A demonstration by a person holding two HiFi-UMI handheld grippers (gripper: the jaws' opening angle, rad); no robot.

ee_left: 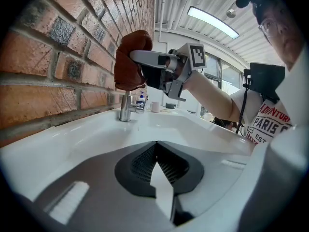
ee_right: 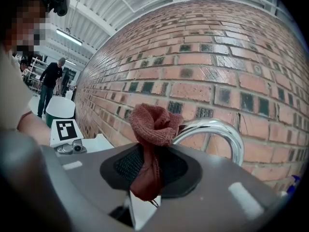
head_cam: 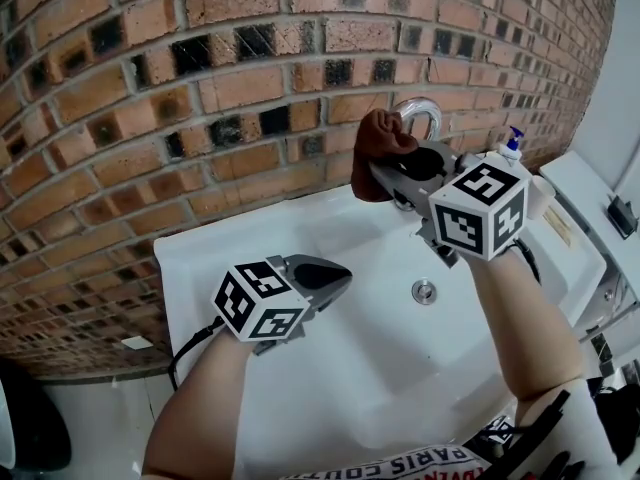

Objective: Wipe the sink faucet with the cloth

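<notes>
A rust-brown cloth (head_cam: pixel 382 146) is bunched at the tip of my right gripper (head_cam: pixel 388 175), which is shut on it. The cloth (ee_right: pixel 153 124) presses against the left side of the chrome arched faucet (ee_right: pixel 219 129), near the top of its curve (head_cam: pixel 428 108). In the left gripper view the cloth (ee_left: pixel 129 60) hangs above the faucet's base (ee_left: pixel 126 108). My left gripper (head_cam: pixel 335 275) hovers low over the white sink (head_cam: pixel 330 230), well left of the faucet. Its jaws (ee_left: pixel 155 146) are shut with nothing between them.
A brick wall (head_cam: pixel 200 78) rises directly behind the sink. The drain (head_cam: pixel 424 290) lies in the basin's middle. A soap pump bottle (head_cam: pixel 512 144) stands right of the faucet. A white counter (head_cam: pixel 585 193) extends on the far right. A person stands far off in the right gripper view.
</notes>
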